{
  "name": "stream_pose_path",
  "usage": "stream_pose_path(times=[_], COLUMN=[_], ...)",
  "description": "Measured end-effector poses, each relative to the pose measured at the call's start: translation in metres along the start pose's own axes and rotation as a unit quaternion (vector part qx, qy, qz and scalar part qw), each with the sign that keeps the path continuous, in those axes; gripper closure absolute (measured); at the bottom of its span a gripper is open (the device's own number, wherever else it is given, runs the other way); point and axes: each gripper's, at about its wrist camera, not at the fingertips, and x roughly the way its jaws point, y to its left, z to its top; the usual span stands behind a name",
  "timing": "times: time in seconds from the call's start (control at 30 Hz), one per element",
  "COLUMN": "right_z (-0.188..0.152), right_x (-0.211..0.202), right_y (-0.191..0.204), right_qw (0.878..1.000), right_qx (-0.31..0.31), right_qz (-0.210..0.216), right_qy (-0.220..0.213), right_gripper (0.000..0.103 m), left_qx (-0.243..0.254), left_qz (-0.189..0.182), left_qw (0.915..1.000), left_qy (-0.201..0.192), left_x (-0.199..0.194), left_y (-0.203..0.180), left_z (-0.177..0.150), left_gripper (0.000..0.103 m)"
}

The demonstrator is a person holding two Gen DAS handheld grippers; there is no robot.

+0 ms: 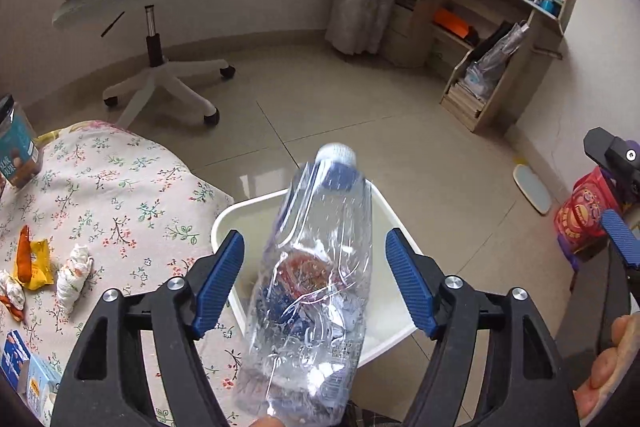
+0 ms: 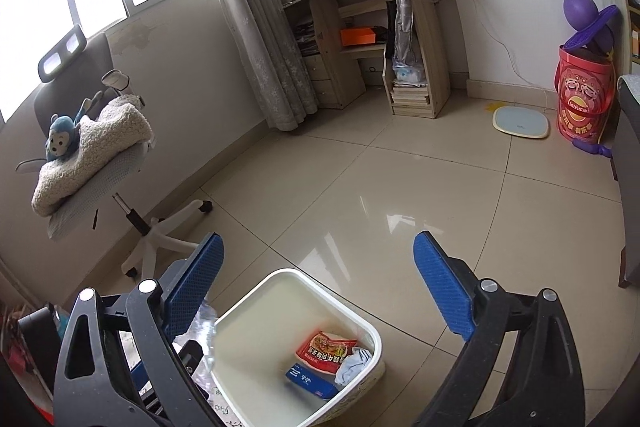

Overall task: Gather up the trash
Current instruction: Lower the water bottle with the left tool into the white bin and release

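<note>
One clear plastic bottle (image 1: 312, 291) hung between the left gripper's (image 1: 315, 281) wide jaws, neither pad touching it, above one white bin (image 2: 362, 327). The bin held three pieces: a red packet (image 2: 326, 347), a blue box (image 2: 308, 381), a crumpled tissue (image 2: 354, 363). The right gripper's (image 2: 318, 291) jaws stood wide and empty.

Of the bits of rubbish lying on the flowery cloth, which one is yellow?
The yellow snack wrapper near the cloth's left edge, with an orange piece lying on it. The crumpled tissues beside it are white.
</note>
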Motion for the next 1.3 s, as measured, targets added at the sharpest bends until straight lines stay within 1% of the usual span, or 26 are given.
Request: stream_pose_path(times=[0.1, 0.23, 0.37, 0.43, 0.53, 0.67, 0.73, 0.87, 1.03, 1.13, 1.3], right_z=[0.001, -0.005, -0.021, -0.031, -0.046, -0.064, -0.074, -0.09, -0.111, -0.122, -0.145], right_x=[-0.001, -0.004, -0.007, -0.011, -0.018, -0.023, -0.025, -0.028, -0.029, -0.03, -0.034], right_y=[-0.003, 0.009, 0.029, 0.041, 0.058, 0.079, 0.091, 0.112, 0.139, 0.157, 0.186], right_qw=[1.0, 1.0, 0.998, 0.997, 0.994, 0.989, 0.986, 0.98, 0.972, 0.967, 0.957], right_qx=[0.006, -0.017, -0.058, -0.077, -0.109, -0.146, -0.166, -0.196, -0.231, -0.248, -0.277], right_qz=[-0.002, -0.006, 0.0, 0.001, 0.003, 0.01, 0.011, 0.019, 0.035, 0.048, 0.073], right_qy=[-0.003, -0.003, 0.008, 0.008, 0.005, 0.011, 0.01, 0.017, 0.03, 0.037, 0.048], right_gripper=[0.011, 0.009, 0.009, 0.007, 0.007, 0.007, 0.007, 0.007, 0.007, 0.007, 0.007], left_qx=[0.001, 0.006, 0.004, -0.009, -0.029, -0.041, -0.044, -0.053, -0.062, -0.06, -0.074], left_qz=[-0.005, 0.013, 0.056, 0.076, 0.093, 0.131, 0.15, 0.183, 0.203, 0.221, 0.241], left_qw=[1.0, 0.9999, 0.9982, 0.9966, 0.9946, 0.9888, 0.9851, 0.9766, 0.973, 0.9695, 0.9645], left_qy=[0.002, 0.0, -0.021, -0.03, -0.035, -0.058, -0.072, -0.1, -0.09, -0.089, -0.078], left_x=[-0.003, -0.015, -0.035, -0.043, -0.055, -0.076, -0.087, -0.103, -0.109, -0.115, -0.124], left_y=[0.003, 0.015, 0.039, 0.055, 0.08, 0.106, 0.117, 0.137, 0.159, 0.172, 0.199], left_z=[-0.001, -0.007, -0.015, -0.019, -0.027, -0.038, -0.044, -0.054, -0.063, -0.069, -0.079], left_gripper=[0.023, 0.022, 0.021, 0.02, 0.02, 0.02, 0.016, 0.013, 0.013, 0.013, 0.013])
